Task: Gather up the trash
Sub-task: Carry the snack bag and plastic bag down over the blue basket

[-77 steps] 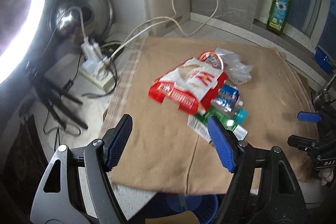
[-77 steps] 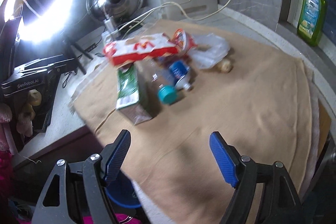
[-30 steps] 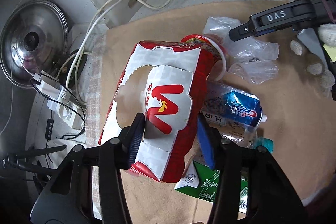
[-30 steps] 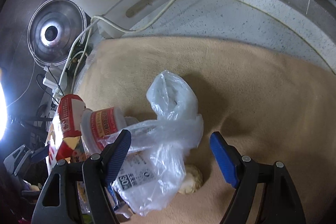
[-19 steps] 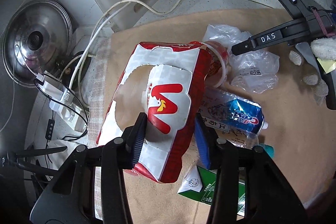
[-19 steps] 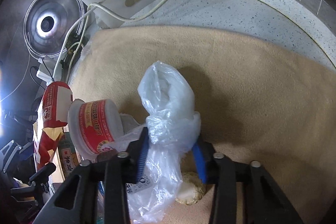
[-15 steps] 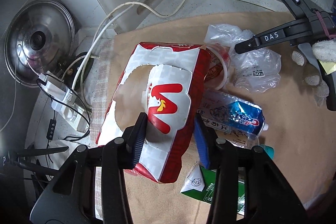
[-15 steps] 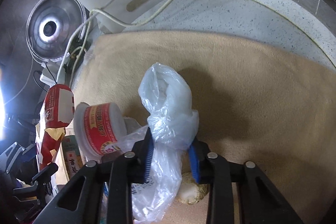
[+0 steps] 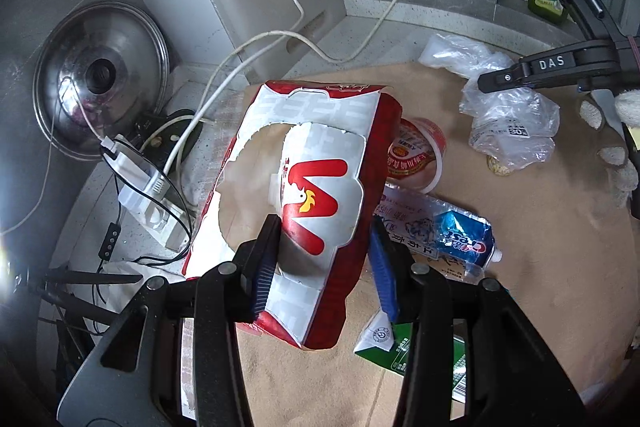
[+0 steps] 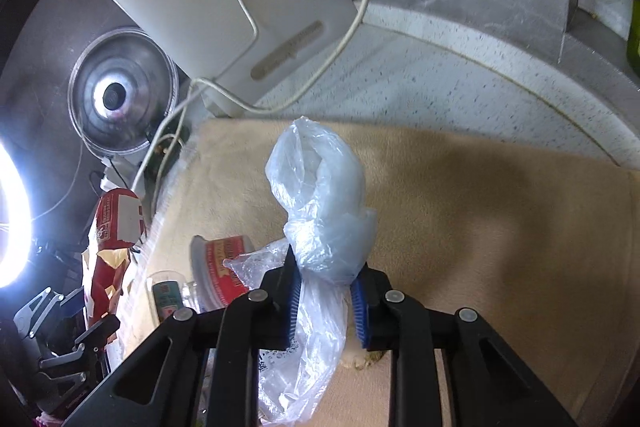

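Red-white carton [image 9: 308, 203] between left jaws

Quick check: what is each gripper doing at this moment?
Left gripper: shut on the red-and-white carton.
Right gripper: closing, pads on the clear plastic bag.

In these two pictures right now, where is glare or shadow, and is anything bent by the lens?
Right wrist view: the ring light burns out white at the left edge, and a soft shadow lies on the tan cloth behind the plastic bag. Left wrist view: even light, sharp on the red and white carton; the wall edges curve from fisheye distortion, and the corners are black.
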The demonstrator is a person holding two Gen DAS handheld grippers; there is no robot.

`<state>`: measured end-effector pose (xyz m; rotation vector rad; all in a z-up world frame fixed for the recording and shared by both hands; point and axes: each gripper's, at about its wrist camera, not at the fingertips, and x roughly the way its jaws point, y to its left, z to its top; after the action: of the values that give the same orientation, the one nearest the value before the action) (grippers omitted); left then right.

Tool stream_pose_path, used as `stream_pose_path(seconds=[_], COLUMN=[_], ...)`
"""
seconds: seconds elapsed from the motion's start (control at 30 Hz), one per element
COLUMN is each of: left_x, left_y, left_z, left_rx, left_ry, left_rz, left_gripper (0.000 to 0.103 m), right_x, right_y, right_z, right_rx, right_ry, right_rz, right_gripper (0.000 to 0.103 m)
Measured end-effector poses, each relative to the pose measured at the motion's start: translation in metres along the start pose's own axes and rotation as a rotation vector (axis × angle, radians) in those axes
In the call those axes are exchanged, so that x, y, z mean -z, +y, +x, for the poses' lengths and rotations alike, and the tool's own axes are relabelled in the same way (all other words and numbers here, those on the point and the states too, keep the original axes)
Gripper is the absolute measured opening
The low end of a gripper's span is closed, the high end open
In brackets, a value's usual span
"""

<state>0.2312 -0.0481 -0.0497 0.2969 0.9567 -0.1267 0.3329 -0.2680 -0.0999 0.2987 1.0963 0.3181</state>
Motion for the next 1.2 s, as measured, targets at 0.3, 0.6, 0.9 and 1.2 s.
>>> stream_pose_path(seconds=[0.3,0.6,0.9,1.2], left_x=[0.010,0.035,0.083,0.143], left_y=[0.014,0.028,0.039,0.056], left_z=[-0.033,-0.066,-0.098,-0.122], left_rx=[0.004,0.020,0.034,0.049], left_ry=[-0.069,-0.117,-0.133,-0.121], left_rz=[-0.044,-0.077,-0.089,-0.118], left_gripper=[0.044,0.043,0.044,0.044], right_x=[0.013,0.045,0.095,0.159], right_y=[0.014,0.048,0.091,0.137], right_z=[-0.039,-0.073,-0.100,-0.113], right_rx=[-0.017,-0.050,-0.070,-0.075], right_ry=[-0.059,-0.091,-0.097,-0.074], right_rz=[-0.027,-0.061,-0.099,-0.135], right_gripper=[0.022,0.022,0.022,0.022])
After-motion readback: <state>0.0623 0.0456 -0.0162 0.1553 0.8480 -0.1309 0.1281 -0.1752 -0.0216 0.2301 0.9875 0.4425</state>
